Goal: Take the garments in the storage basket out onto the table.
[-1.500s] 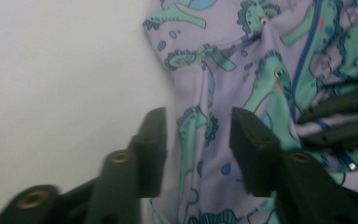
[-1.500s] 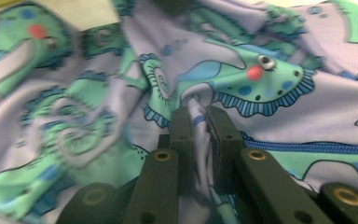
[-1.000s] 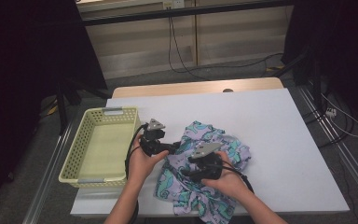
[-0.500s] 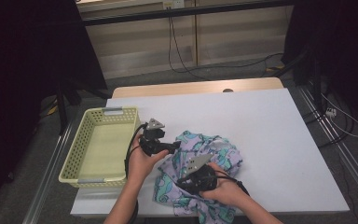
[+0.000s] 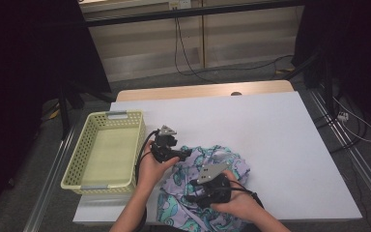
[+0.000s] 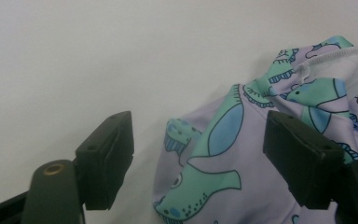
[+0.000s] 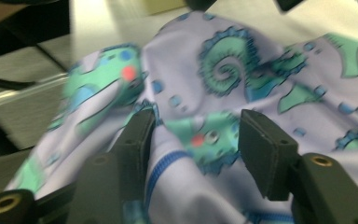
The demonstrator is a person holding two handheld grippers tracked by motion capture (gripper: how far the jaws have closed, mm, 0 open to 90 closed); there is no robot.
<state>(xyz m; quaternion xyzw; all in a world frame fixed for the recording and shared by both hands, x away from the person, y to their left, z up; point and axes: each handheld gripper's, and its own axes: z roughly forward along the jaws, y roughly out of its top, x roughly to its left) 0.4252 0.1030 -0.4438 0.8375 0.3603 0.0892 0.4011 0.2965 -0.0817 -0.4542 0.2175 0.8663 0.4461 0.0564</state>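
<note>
A lilac garment [image 5: 224,162] printed with teal sea creatures lies crumpled on the white table [image 5: 270,125], near its front edge. My left gripper [image 5: 186,153] points at the garment's left edge. In the left gripper view its jaws [image 6: 198,154] stand apart over a fold of the cloth [image 6: 307,93] without pressing it; they have just been closing a little. My right gripper [image 5: 196,189] rests on the near part of the garment. Its jaws [image 7: 196,135] have just been opening, and a ridge of cloth [image 7: 223,65] rises between the pads.
A pale yellow plastic basket [image 5: 75,154] with nothing in it stands at the table's left edge, close to my left hand. White tabletop stretches right and back of the garment. Cables hang by the wall behind the table.
My right hand has slid toward the table's front edge over the garment, and the cloth has bunched tighter and drawn inward. The left hand has stayed put.
</note>
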